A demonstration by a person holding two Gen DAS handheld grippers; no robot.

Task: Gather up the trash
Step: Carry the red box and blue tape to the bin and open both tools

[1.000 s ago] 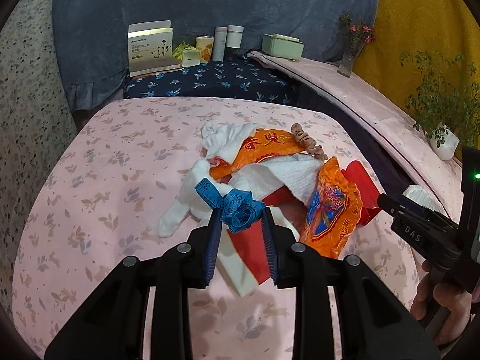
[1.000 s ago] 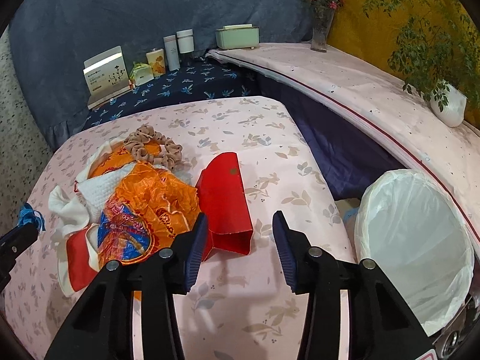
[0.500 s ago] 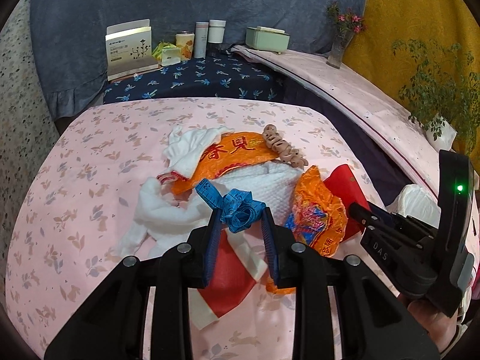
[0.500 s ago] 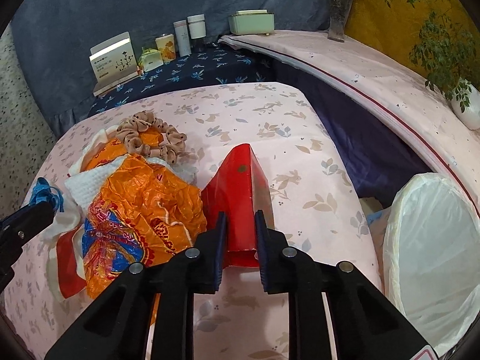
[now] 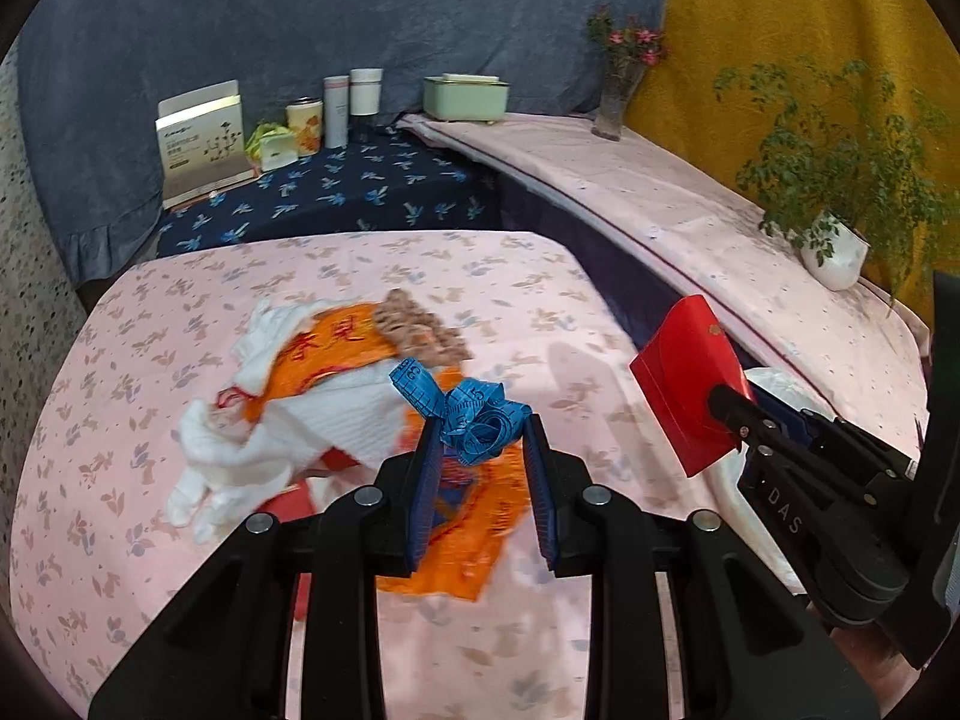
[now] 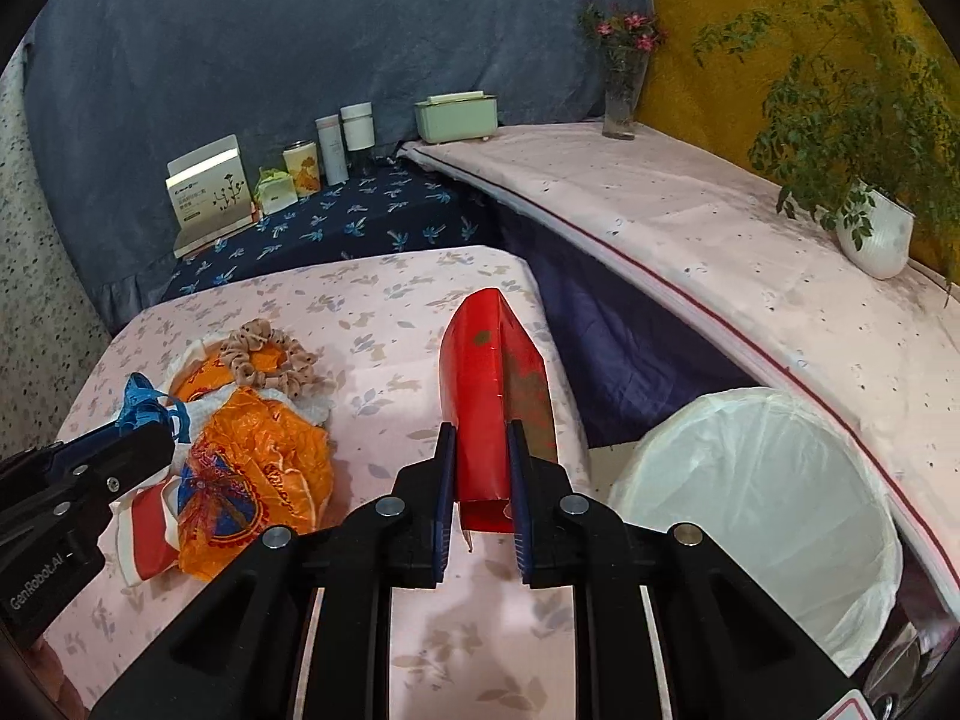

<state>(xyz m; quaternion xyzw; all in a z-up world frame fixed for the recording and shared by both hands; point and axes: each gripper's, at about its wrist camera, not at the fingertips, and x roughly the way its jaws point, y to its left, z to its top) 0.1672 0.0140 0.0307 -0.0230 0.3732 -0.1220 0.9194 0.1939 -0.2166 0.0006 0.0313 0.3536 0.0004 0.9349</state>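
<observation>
Your left gripper [image 5: 480, 450] is clamped on a crumpled blue measuring tape [image 5: 465, 411], which bunches between and just ahead of the two blue pads, lifted clear of the pink floral tablecloth [image 5: 150, 372]. Below and ahead of this claw lies the trash pile: an orange wrapper [image 5: 468, 516] directly under the fingers, a white tissue [image 5: 354, 408] ahead and to the left of them, a second orange wrapper with red characters [image 5: 330, 348] further ahead, and a beige scrunchie [image 5: 420, 330] at the far edge of the pile.

Your right gripper [image 6: 483, 486] is pinched on the near end of a red paper box [image 6: 492, 384]. The box projects straight forward from the claw and is held off the tablecloth [image 6: 384, 294]. To the right of this claw, past the table edge and lower, stands the bin with a white liner [image 6: 750, 498], mouth open. To the left of the claw lies the orange wrapper [image 6: 258, 480], with the scrunchie [image 6: 264, 354] beyond it.

In the left wrist view, the right gripper [image 5: 729, 414] appears to the right of your left claw, holding the red box [image 5: 684, 378] above the table edge.
</observation>
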